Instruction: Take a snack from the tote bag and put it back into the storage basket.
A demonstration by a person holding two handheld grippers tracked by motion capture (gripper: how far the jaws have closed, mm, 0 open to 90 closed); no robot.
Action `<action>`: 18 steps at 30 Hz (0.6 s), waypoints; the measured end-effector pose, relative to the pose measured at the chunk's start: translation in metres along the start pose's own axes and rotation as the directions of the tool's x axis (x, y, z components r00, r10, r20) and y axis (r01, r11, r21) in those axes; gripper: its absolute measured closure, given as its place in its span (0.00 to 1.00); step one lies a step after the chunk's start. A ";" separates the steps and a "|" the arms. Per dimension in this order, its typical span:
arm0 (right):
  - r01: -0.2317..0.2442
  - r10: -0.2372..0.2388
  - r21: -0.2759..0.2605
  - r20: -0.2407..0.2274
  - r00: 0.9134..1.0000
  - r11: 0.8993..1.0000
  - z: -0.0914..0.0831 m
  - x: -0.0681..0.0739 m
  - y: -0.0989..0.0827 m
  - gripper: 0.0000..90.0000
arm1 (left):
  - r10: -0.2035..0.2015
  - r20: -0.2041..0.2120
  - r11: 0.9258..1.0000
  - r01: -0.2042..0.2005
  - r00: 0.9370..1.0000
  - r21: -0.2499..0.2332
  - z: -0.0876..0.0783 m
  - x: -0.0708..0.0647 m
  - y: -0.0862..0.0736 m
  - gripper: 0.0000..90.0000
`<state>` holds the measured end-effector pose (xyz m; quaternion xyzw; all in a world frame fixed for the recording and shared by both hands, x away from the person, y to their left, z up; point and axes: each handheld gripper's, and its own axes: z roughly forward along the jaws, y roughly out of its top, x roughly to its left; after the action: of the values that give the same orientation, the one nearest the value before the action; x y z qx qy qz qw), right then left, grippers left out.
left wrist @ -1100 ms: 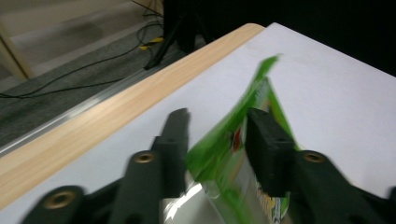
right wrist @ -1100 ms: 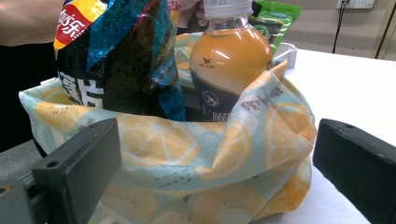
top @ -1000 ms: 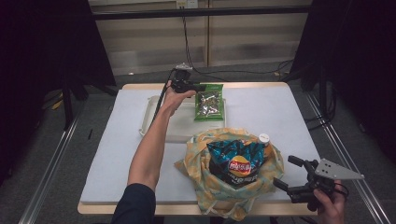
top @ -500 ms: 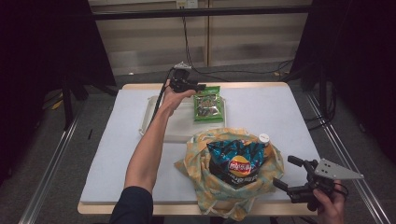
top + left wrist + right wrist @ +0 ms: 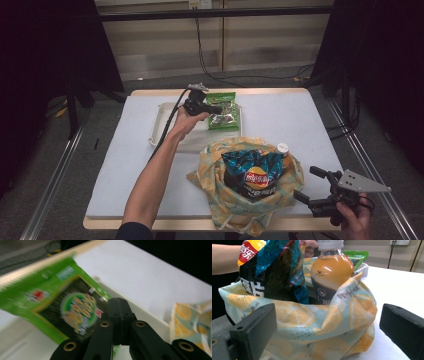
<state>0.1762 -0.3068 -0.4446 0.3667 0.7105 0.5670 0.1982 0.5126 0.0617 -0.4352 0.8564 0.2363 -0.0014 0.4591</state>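
A green snack packet [image 5: 223,111] lies at the far right end of a white tray [image 5: 162,127]. My left gripper [image 5: 214,108] reaches over the tray to the packet's left edge. In the left gripper view its jaws have just been closing and now stand shut, with the edge of the blurred packet [image 5: 62,300] pinched at their tips [image 5: 120,305]. A citrus-print cloth bag [image 5: 215,175] holds a blue chip bag [image 5: 252,172] and an orange drink bottle [image 5: 332,272]. My right gripper [image 5: 308,184] stands open right of the bag, near the table's front edge, with the bag [image 5: 312,322] between its jaws but untouched.
The table has a white top [image 5: 285,120] with a wooden rim. A cable trails from the left gripper along the person's forearm [image 5: 155,170]. Dark floor and metal rails flank the table on both sides.
The left gripper has come nearer and down onto the green packet, and its jaws have closed on the packet's edge. The right gripper has stayed where it was.
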 end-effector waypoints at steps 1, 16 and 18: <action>0.000 0.000 -0.001 0.007 1.000 1.000 0.001 0.000 0.000 0.01 | 0.001 0.005 1.000 -0.002 1.000 0.006 0.002 -0.001 -0.003 1.00; -0.004 0.004 -0.004 0.009 1.000 1.000 0.001 0.000 0.000 0.01 | 0.031 0.012 0.980 -0.033 0.999 0.198 0.032 0.001 -0.022 1.00; 0.002 -0.002 -0.004 0.008 1.000 1.000 0.000 -0.001 0.000 0.01 | 0.028 -0.013 0.979 -0.024 1.000 0.202 0.033 0.002 -0.020 1.00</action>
<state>0.1768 -0.3068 -0.4448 0.3678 0.7088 0.5670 0.2022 0.5134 0.0461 -0.4707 0.9015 0.2274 -0.0125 0.3681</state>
